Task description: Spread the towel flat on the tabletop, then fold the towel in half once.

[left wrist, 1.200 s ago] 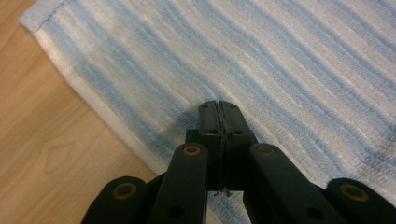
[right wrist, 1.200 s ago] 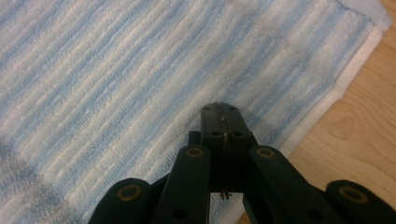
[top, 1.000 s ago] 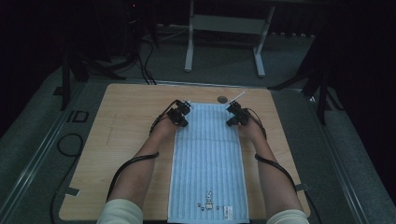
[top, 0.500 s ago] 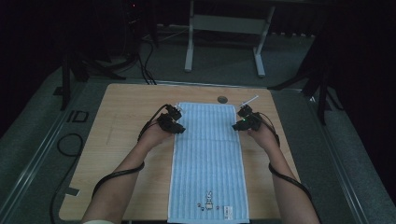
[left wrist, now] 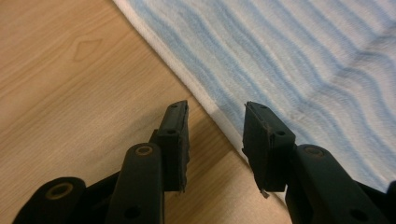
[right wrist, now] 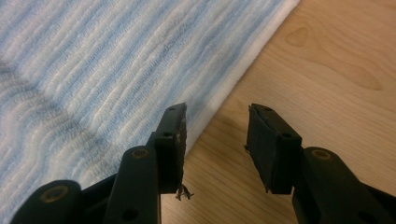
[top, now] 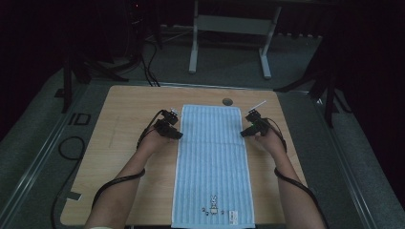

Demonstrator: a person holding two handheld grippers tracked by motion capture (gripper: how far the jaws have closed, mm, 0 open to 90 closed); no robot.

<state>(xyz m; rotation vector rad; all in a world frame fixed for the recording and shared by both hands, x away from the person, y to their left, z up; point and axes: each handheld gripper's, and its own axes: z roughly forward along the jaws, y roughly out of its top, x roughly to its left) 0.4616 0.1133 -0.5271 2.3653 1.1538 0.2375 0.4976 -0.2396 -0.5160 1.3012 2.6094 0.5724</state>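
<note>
A light blue striped towel (top: 212,162) lies flat along the wooden table (top: 124,124), a small rabbit print (top: 213,204) at its near end. My left gripper (top: 175,135) is at the towel's left edge near the far end. Its jaws have just been opening. In the left gripper view they stand apart (left wrist: 215,109) over the white hem of the towel (left wrist: 303,56), pads off the cloth. My right gripper (top: 244,132) is at the right edge, jaws also just opened (right wrist: 215,112), over the hem of the towel (right wrist: 93,60).
A small dark round spot (top: 227,101) sits in the table just beyond the towel's far end. Black cables trail from both grippers along the forearms. Bare wood lies on both sides of the towel. A metal stand (top: 229,24) is on the floor behind the table.
Both grippers have come off the towel's far corners and moved back toward the person and slightly outward. Their jaws went from shut to open; the towel stays flat.
</note>
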